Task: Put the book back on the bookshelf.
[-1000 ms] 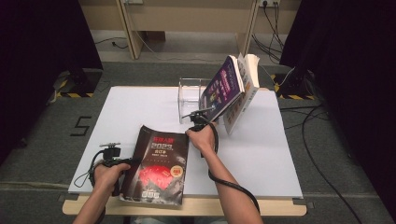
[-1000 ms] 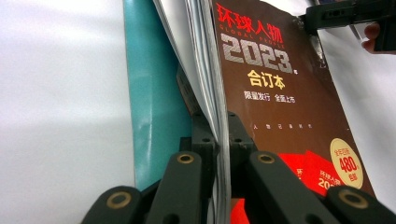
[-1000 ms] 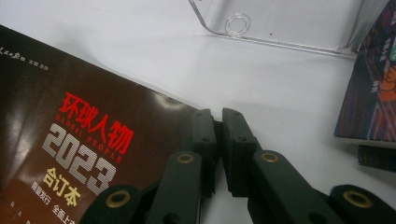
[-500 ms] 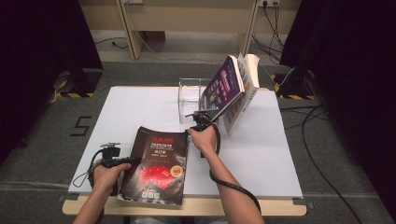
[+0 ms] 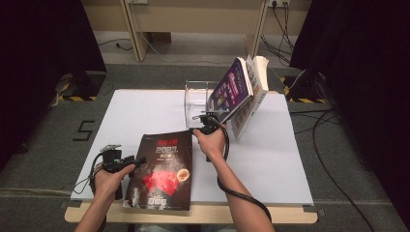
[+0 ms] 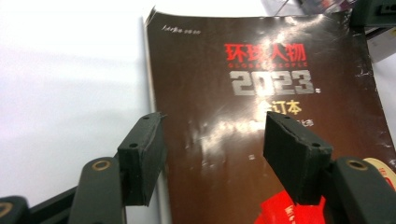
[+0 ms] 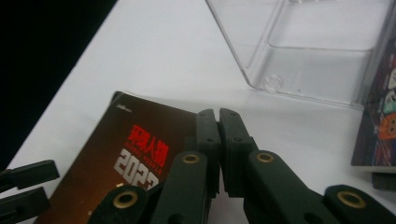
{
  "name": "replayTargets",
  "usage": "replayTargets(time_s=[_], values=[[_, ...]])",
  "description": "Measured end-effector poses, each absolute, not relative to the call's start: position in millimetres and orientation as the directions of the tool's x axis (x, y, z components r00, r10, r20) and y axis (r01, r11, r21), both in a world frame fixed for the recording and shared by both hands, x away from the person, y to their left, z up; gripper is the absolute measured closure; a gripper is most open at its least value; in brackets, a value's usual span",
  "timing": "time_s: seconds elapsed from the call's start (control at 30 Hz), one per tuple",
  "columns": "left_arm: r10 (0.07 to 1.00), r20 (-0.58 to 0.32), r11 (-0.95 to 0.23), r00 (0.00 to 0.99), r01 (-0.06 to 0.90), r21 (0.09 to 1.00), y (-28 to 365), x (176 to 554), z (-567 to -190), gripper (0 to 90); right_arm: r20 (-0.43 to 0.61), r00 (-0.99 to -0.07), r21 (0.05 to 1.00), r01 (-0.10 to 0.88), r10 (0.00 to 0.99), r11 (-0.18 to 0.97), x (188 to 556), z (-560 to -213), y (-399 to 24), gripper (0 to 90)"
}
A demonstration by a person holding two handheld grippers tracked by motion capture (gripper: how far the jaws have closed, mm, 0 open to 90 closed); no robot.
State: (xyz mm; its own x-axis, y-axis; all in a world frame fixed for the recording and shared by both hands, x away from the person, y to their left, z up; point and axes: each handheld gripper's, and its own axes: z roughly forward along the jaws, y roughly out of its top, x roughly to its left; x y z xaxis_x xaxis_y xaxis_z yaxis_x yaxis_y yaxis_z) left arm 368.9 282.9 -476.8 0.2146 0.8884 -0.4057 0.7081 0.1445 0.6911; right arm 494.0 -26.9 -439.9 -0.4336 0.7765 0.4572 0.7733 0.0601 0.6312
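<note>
Dark magazine (image 5: 162,171) with red and silver print on the cover: flat on the white table (image 5: 145,111), at the near edge, a little left of the middle. In the left gripper view (image 6: 261,116) seen close, glossy, with the spine side at the left and the big silver "2023" under the red title.

Left gripper (image 5: 138,160) at the left edge of this magazine, held low in the left hand (image 5: 109,176). Jaws wide apart, just opened, with the spine edge of the magazine lying under the gap; pads (image 6: 142,158) not pressing on the cover. One jaw over the bare table beside the spine, the other over the dark cover.

Right gripper (image 5: 205,117) just beyond the far right corner of the magazine, held in the right hand (image 5: 212,142). Jaws closed flat one against the other, nothing between them, as seen in the right gripper view (image 7: 218,122). Tips pointing toward the clear plastic box (image 7: 308,60).

Clear plastic box (image 5: 198,99) standing on the far middle part of the table. Just right of it, a purple book (image 5: 232,89) leaning tilted, with a second, pale book (image 5: 254,96) behind it. Black cable (image 5: 241,195) running from the right gripper along the forearm to the near table edge. Grey carpet floor (image 5: 58,140) around the table.
</note>
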Motion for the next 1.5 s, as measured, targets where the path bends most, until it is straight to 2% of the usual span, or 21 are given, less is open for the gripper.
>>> replayTargets(time_s=[0.57, 1.07, 1.5], values=[[0.882, -0.421, 0.179, 0.209, 0.68, 0.711, 284.7, 368.2, -474.5, 37.5, 0.428, -0.492, 0.741, 0.671, 0.758, 0.017, 480.3, -399.6, -38.7, 88.1], [0.883, -0.422, 0.186, 0.205, 0.672, 0.717, 285.2, 368.1, -474.2, 37.8, 0.336, -0.546, 0.854, 0.52, 0.767, -0.004, 459.6, -356.4, -57.6, 88.2], [0.881, -0.424, 0.187, 0.208, 0.671, 0.717, 284.0, 368.4, -474.3, 38.0, 0.3, -0.566, 0.909, 0.413, 0.768, -0.051, 442.1, -332.3, -72.1, 88.2]])
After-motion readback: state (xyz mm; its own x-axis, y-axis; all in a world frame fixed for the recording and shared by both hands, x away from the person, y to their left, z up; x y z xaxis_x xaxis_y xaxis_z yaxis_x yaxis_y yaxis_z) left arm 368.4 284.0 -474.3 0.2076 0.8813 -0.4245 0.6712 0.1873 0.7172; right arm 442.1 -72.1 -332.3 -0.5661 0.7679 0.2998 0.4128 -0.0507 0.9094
